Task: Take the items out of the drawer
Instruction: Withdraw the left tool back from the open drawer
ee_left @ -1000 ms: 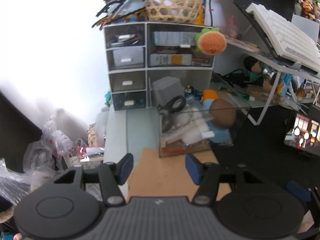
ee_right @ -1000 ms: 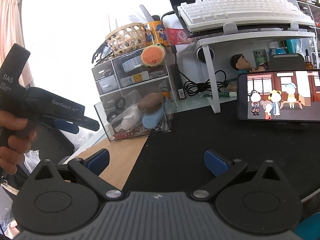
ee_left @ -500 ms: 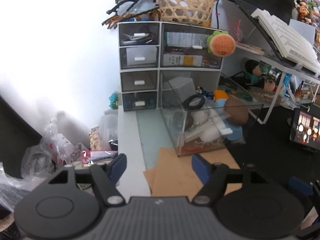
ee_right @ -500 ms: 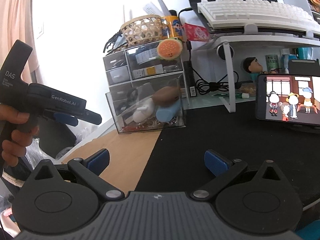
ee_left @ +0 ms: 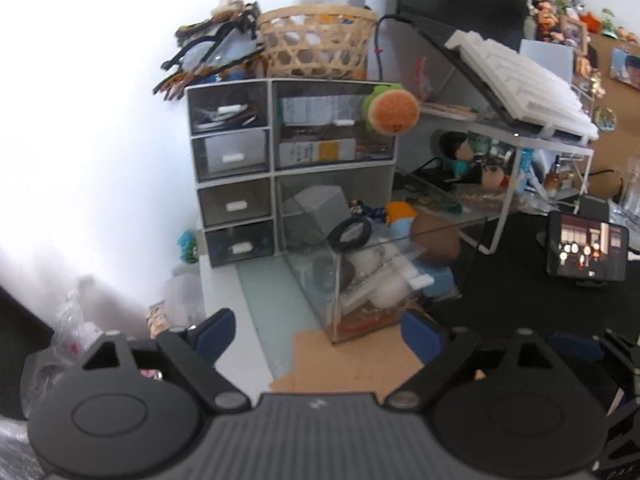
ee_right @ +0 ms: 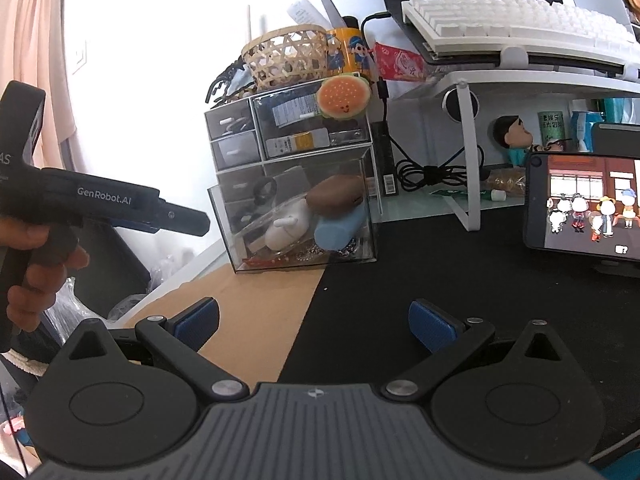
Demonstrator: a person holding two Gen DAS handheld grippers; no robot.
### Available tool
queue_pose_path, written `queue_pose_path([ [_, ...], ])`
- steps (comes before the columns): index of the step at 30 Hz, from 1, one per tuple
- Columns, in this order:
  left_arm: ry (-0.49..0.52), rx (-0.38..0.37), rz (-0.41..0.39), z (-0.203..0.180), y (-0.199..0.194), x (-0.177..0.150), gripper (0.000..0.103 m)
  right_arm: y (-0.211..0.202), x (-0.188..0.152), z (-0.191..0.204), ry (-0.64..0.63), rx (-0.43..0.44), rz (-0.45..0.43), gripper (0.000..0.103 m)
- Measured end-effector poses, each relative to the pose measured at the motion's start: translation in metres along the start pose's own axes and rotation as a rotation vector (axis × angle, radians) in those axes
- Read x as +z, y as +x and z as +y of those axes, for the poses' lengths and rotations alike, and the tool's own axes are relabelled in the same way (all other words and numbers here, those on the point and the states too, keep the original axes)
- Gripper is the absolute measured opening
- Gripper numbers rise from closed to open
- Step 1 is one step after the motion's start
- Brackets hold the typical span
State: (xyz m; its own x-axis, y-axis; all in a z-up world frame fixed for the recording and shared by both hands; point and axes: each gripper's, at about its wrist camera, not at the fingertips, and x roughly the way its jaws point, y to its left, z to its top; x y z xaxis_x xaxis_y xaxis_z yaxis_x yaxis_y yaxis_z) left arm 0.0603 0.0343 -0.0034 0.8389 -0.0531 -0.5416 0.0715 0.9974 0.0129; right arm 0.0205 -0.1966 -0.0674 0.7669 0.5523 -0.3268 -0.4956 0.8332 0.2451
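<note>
A clear plastic drawer (ee_left: 360, 280) is pulled out of a small white drawer cabinet (ee_left: 288, 168) onto the desk. It holds a brown pouch (ee_right: 336, 196), a blue item (ee_right: 340, 228), a white item (ee_right: 288, 228), scissors (ee_left: 350, 232) and small bits. The drawer also shows in the right wrist view (ee_right: 296, 220). My left gripper (ee_left: 320, 332) is open and empty, a short way in front of the drawer. My right gripper (ee_right: 314, 320) is open and empty, farther back over the desk.
A wicker basket (ee_left: 316, 44) sits on the cabinet and a burger plush (ee_left: 394, 110) hangs on its front. A white keyboard (ee_right: 520, 24) rests on a white riser (ee_right: 468, 152). A phone (ee_right: 584, 208) stands at right. Brown cardboard (ee_right: 256, 308) lies beside a black mat (ee_right: 440, 272).
Both grippers have drawn back from the drawer and shifted view to the left. The left gripper's fingers have spread wider. The drawer and its contents have not moved.
</note>
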Motion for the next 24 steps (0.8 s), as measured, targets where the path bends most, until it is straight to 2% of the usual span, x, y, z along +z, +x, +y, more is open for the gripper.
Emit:
queue_pose_path([
  [9, 0.018, -0.057, 0.003, -0.015, 0.007, 0.003, 0.102, 0.006, 0.003, 0.005, 0.007, 0.0, 0.008, 0.103],
  [17, -0.01, -0.092, -0.01, -0.02, 0.009, -0.004, 0.103, 0.008, 0.009, 0.003, 0.044, -0.051, 0.022, 0.103],
  [24, -0.018, -0.099, -0.034, -0.019, 0.011, -0.016, 0.103, 0.013, 0.013, 0.006, 0.053, -0.047, 0.09, 0.103],
])
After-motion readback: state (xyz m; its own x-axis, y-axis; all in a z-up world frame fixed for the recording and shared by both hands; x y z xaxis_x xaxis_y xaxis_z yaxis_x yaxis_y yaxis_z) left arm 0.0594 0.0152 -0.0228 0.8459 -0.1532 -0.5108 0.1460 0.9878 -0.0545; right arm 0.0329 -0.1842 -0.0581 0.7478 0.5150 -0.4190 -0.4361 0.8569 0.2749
